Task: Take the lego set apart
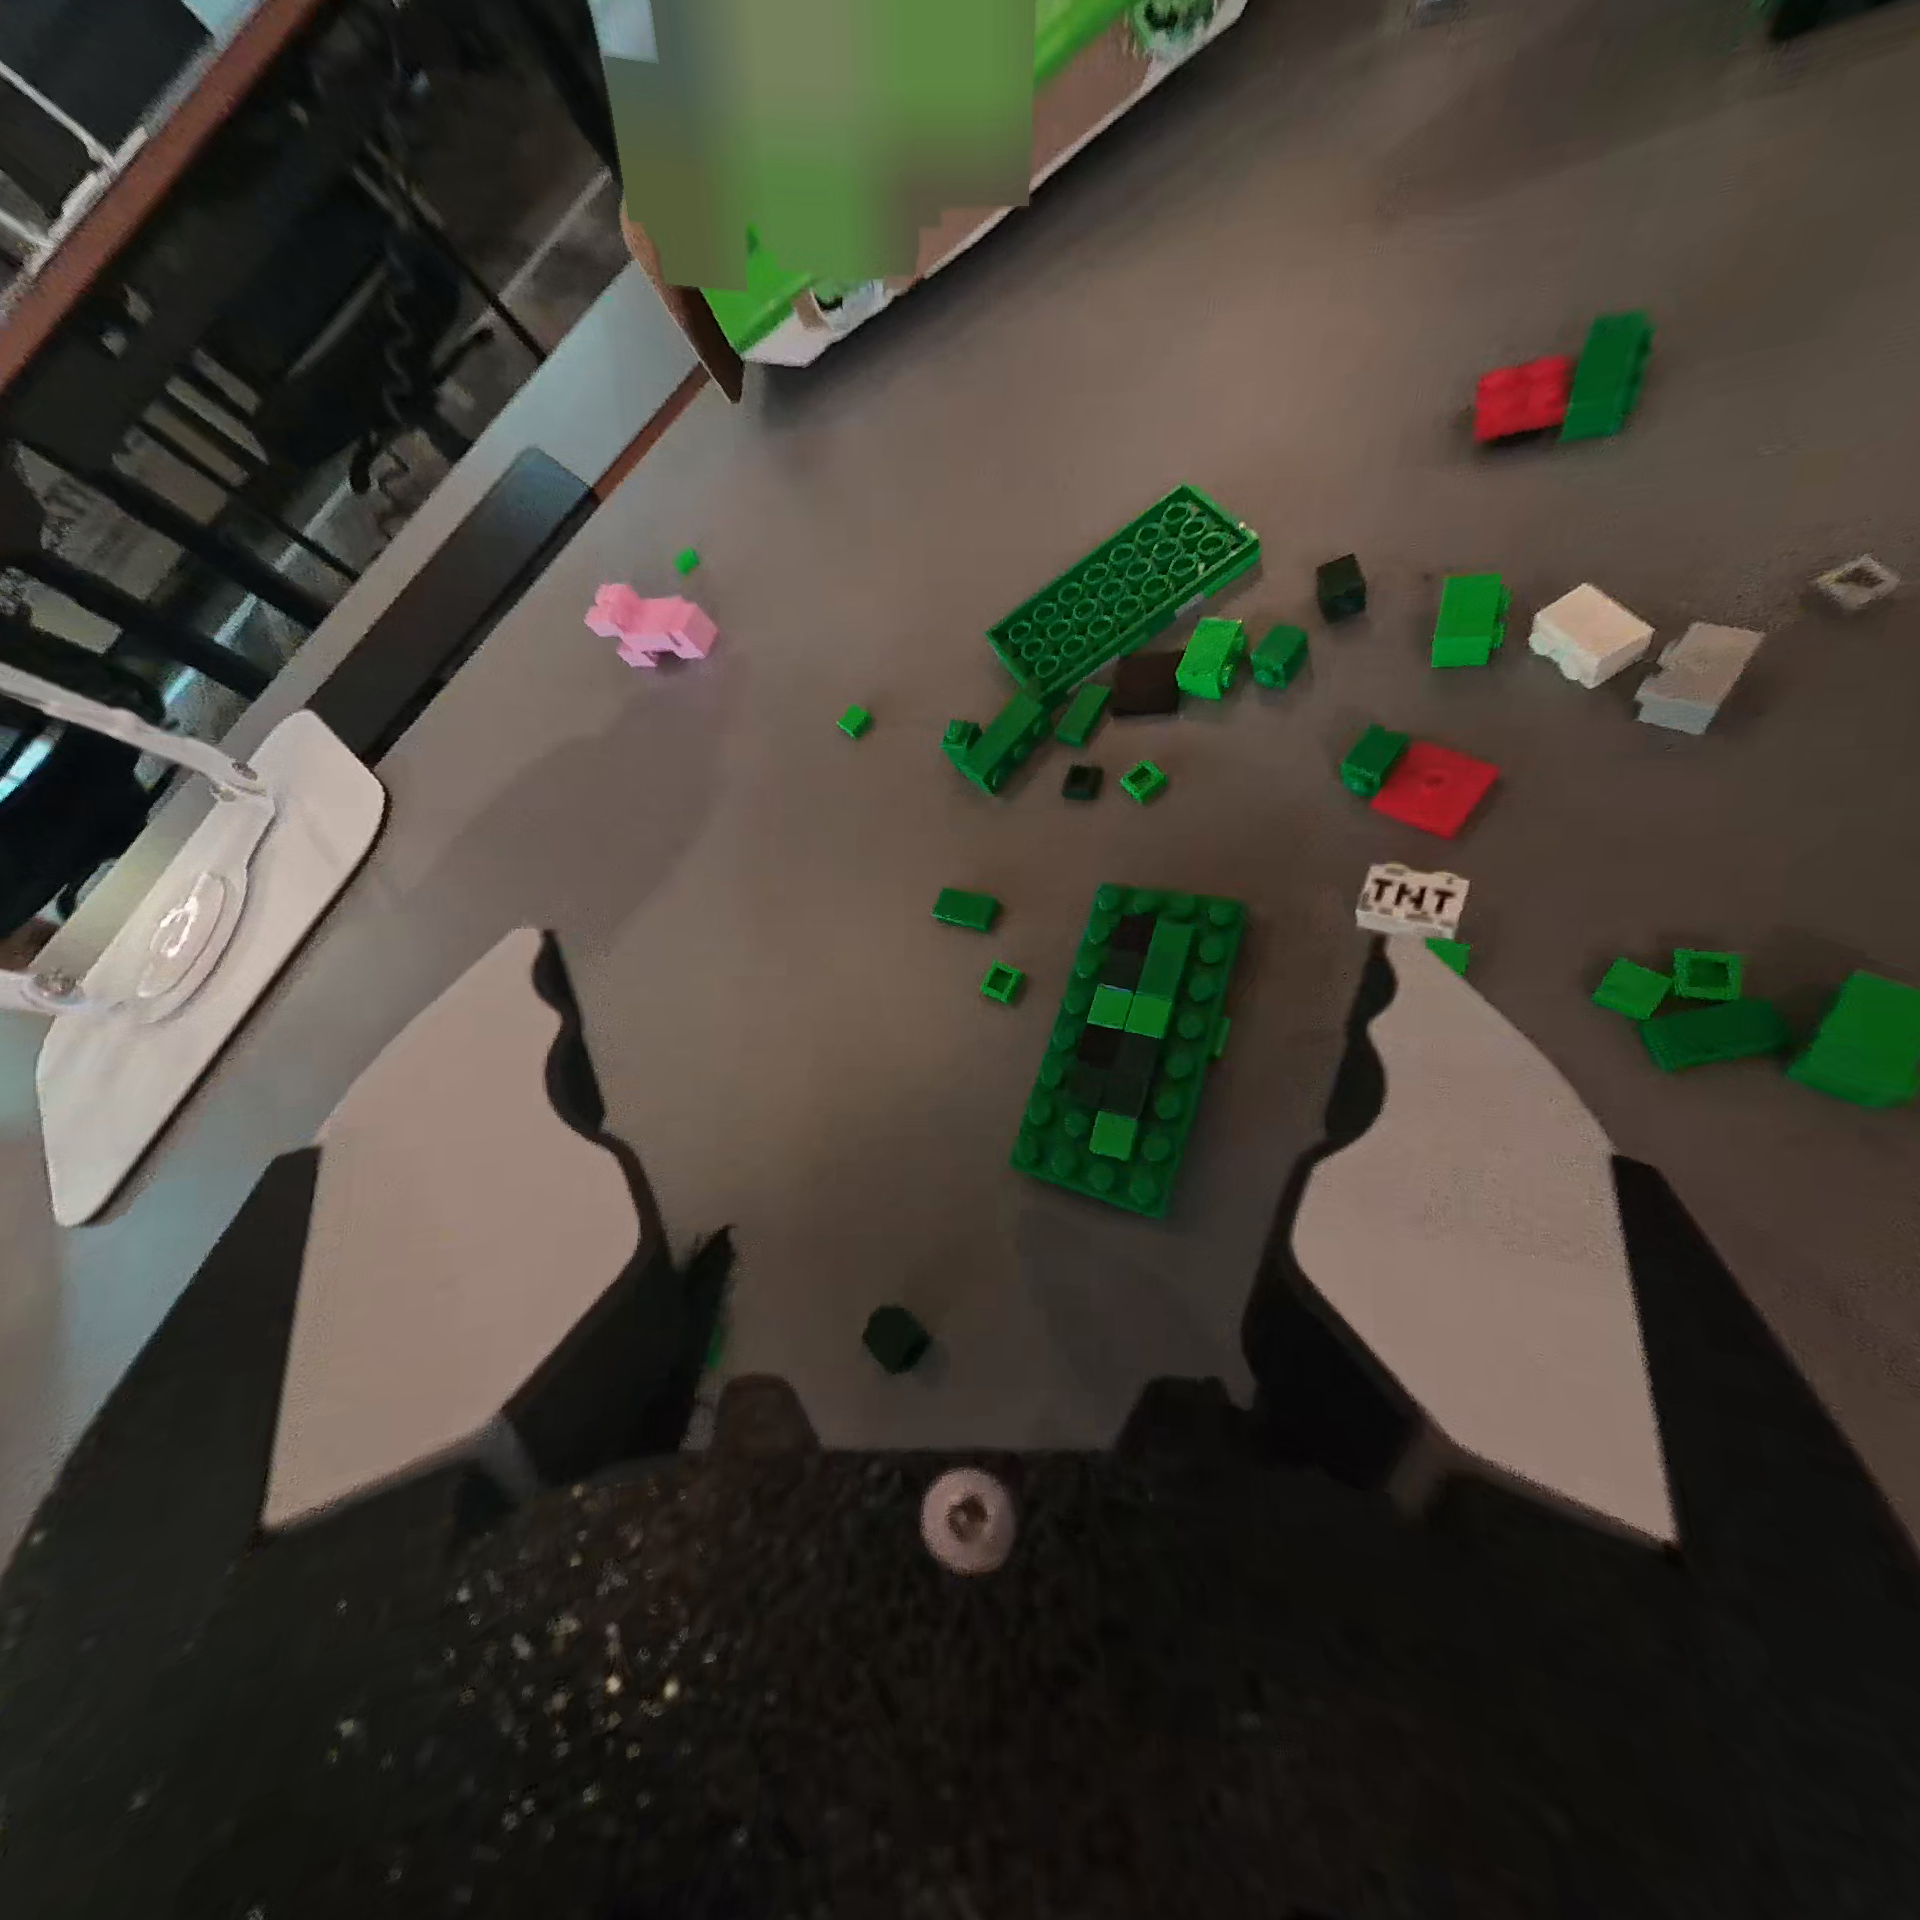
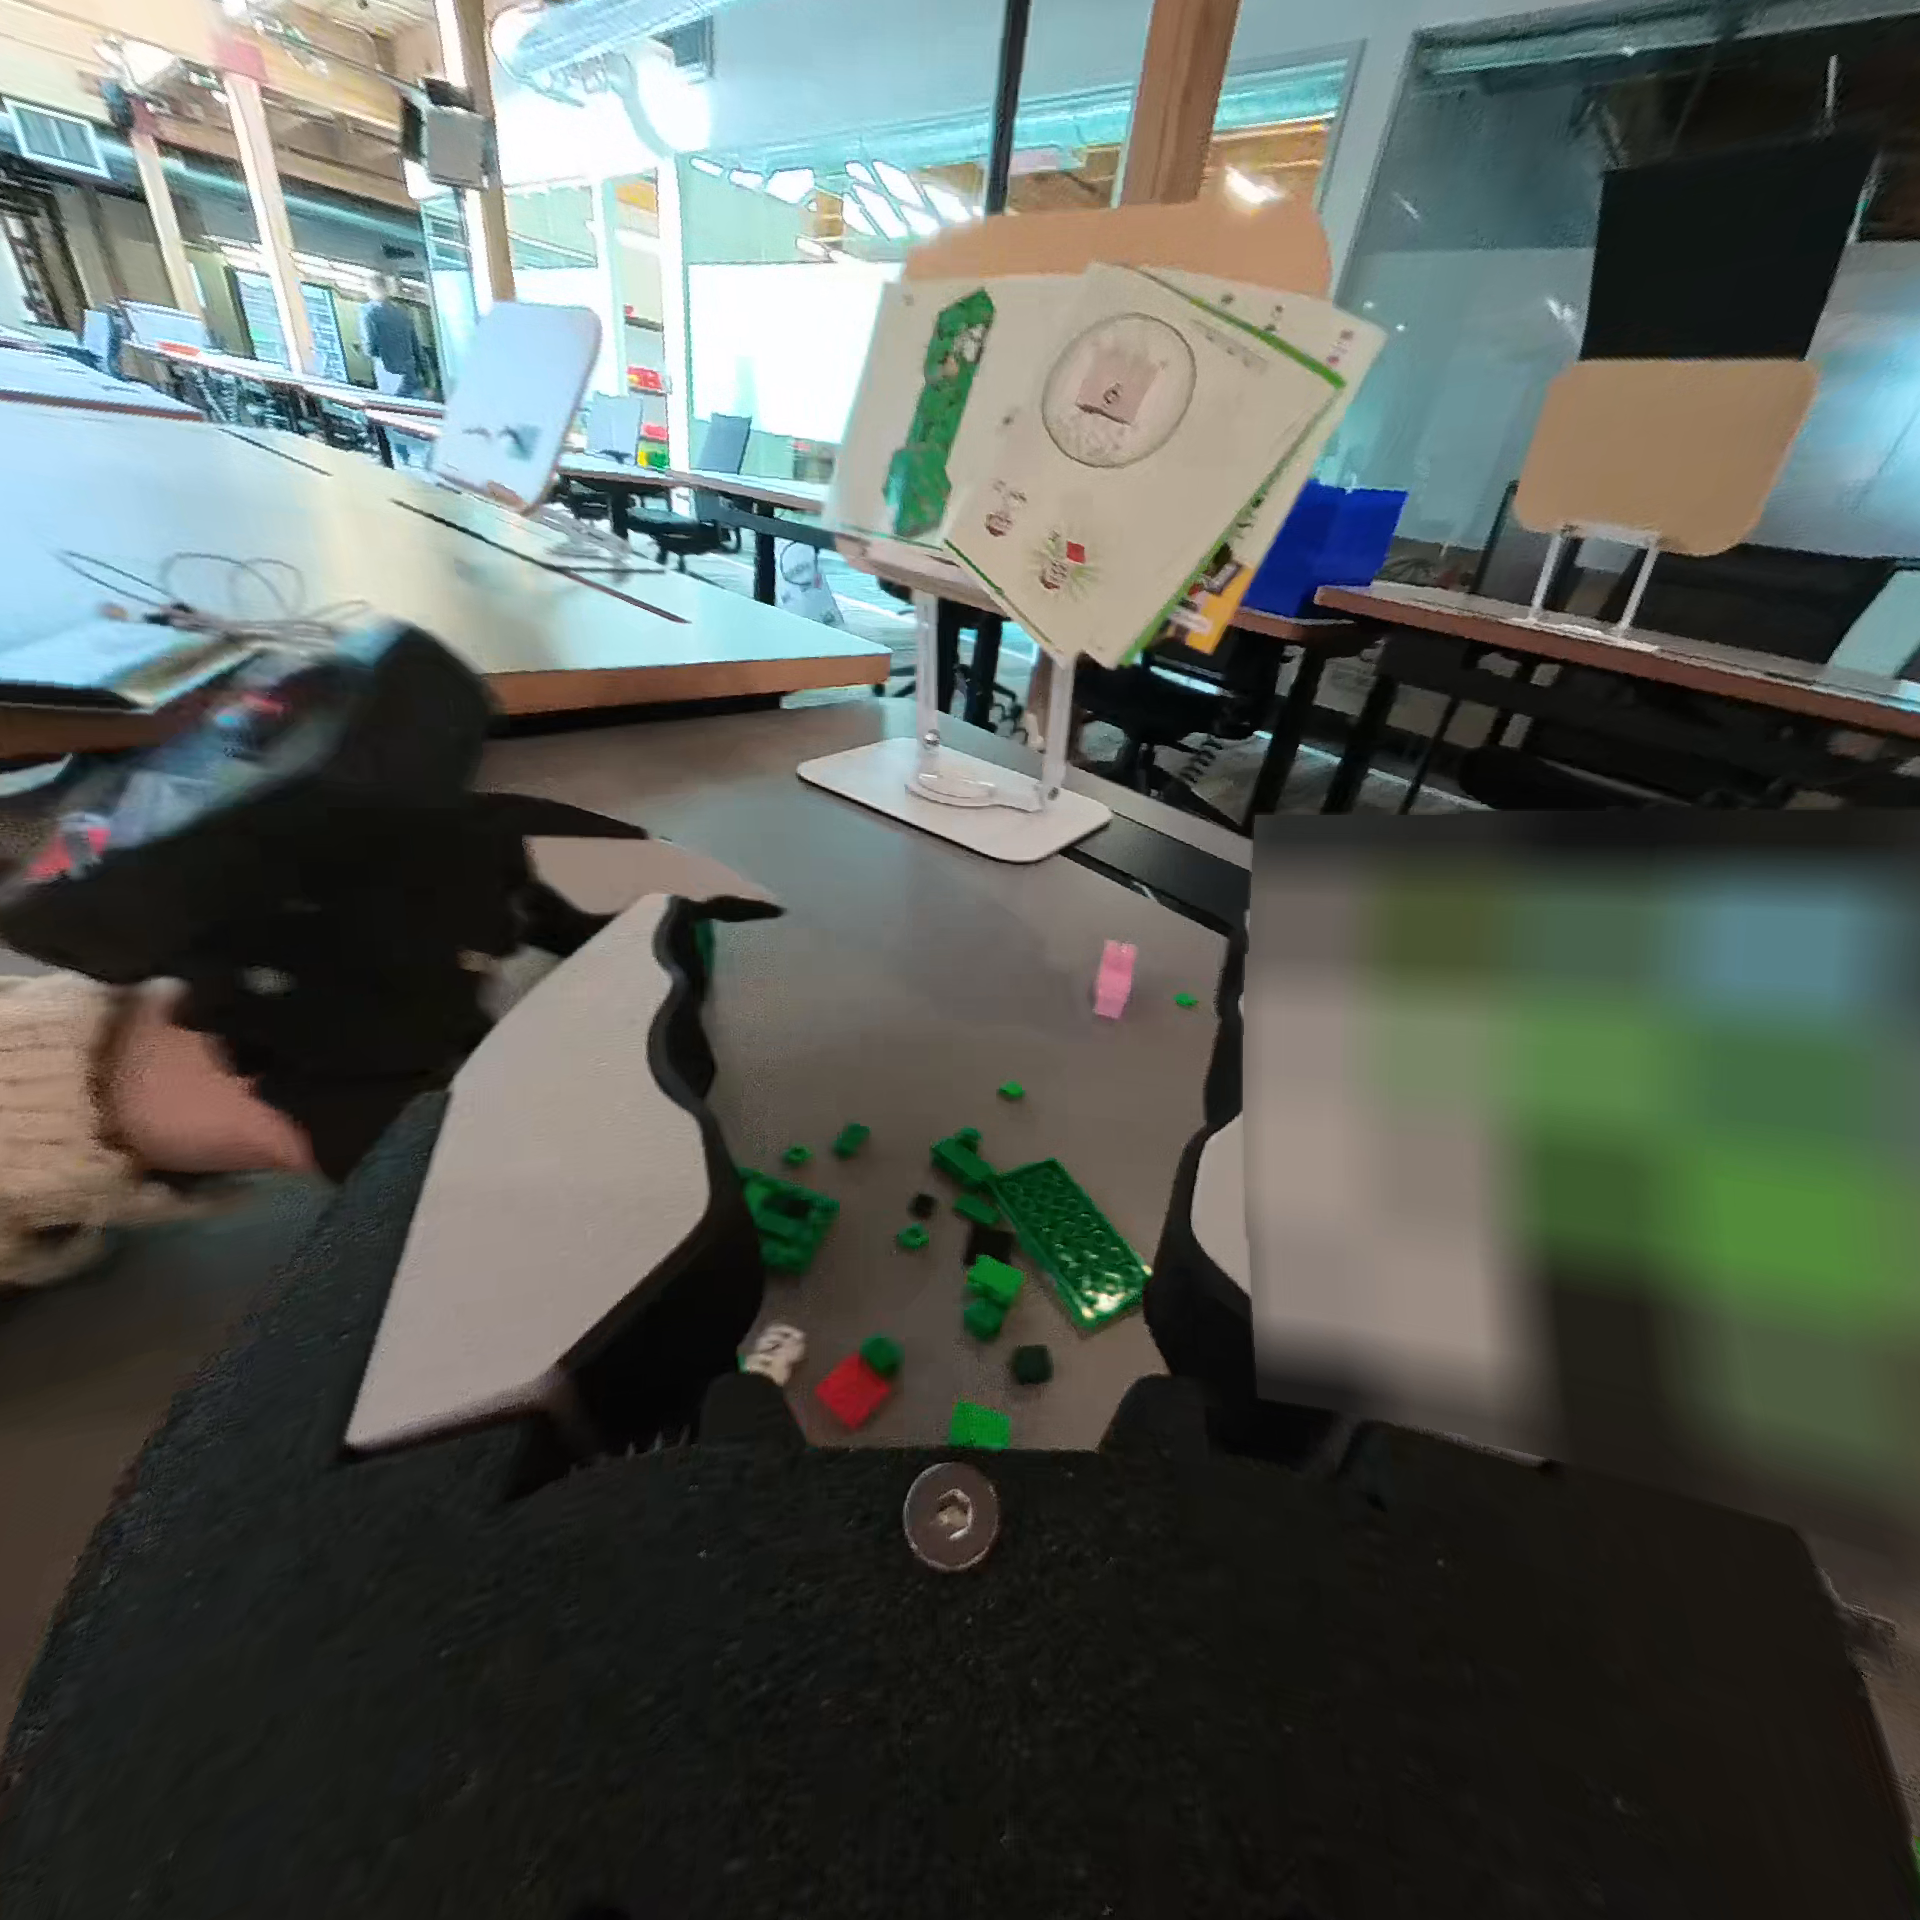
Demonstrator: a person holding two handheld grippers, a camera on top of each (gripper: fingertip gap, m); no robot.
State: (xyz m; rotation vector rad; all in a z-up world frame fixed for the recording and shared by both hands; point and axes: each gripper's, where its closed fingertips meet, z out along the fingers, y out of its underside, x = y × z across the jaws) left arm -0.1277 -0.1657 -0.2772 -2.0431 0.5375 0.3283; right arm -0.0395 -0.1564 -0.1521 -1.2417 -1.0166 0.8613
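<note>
Left gripper [image 1: 961, 951] and right gripper [image 2: 961, 925], jaws apart and empty, above scattered green plate [image 1: 1132, 1049] and loose bricks.

Soft, dim indoor light; bright window glare; motion-blurred, fisheye-warped edges.

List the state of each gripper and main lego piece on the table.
left gripper: open, empty, above the table.
right gripper: open, empty.
studded green plate: flat, studs up, small bricks still attached.
second green plate: upside down, bare.
pink pig: assembled, standing apart.
red tile: loose, flat, touching a green brick.
</note>
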